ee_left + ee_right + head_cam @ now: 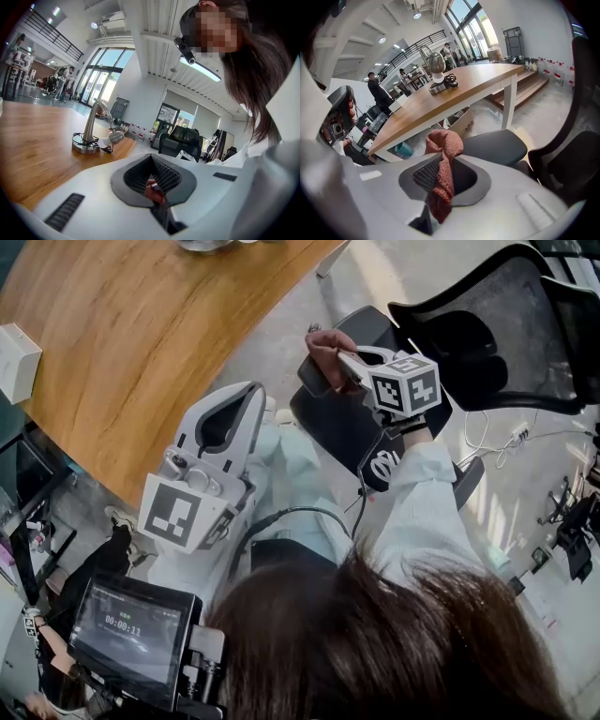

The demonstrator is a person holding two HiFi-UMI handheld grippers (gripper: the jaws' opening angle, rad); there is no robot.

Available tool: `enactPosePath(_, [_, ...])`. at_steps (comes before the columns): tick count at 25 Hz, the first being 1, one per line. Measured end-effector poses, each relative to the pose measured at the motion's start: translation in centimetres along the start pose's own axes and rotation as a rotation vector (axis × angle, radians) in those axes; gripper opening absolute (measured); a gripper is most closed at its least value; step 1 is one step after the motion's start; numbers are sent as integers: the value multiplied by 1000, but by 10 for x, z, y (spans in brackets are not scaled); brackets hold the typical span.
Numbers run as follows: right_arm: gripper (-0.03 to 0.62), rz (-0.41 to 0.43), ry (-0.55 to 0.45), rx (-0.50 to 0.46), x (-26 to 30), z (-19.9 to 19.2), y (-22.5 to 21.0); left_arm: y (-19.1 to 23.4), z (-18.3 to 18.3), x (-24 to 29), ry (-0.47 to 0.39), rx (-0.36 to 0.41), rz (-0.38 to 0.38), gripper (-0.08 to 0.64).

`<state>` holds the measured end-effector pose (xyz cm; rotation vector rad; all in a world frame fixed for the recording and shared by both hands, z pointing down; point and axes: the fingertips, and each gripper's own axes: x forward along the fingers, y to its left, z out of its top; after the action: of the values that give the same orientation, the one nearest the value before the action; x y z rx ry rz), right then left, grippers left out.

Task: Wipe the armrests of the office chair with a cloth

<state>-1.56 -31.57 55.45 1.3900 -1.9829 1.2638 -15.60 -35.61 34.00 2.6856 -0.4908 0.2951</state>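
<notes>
My right gripper [330, 364] is shut on a reddish-brown cloth [322, 351] and hangs over the front of the black office chair. In the right gripper view the cloth [443, 161] is pinched between the pads of the right gripper [440, 174] and bunches up above them. A dark padded armrest [499, 146] lies just beyond it, apart from the cloth. From the head view that armrest [368, 321] shows beside the mesh chair back [506, 324]. My left gripper [251, 397] is held near the person's lap, away from the chair. Its jaws [151, 164] meet in a closed V.
A curved wooden table [141, 334] fills the left, with a white box [17, 362] on it and a metal desk lamp [89, 136] at its far end. A small screen [131, 634] sits at the lower left. A cardboard box [461, 123] stands under the table. People stand far behind [377, 93].
</notes>
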Motion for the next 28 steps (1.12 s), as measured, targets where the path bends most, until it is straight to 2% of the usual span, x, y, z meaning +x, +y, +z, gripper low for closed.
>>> enactPosePath(6, [51, -84, -14, 8, -12, 19, -41, 1, 0, -1, 4, -1, 8, 3])
enactPosePath(13, [51, -293, 42, -48, -29, 27, -114, 2, 0, -3, 5, -5, 13, 2])
enactPosePath(19, [51, -424, 66, -108, -35, 38, -151, 4, 1, -3, 2, -6, 20, 3])
enactPosePath(22, [51, -426, 63, -116, -33, 38, -153, 5, 2, -4, -1, 0, 23, 3])
enactPosePath(28, [51, -293, 27, -56, -31, 30, -122, 4, 4, -4, -11, -5, 17, 3])
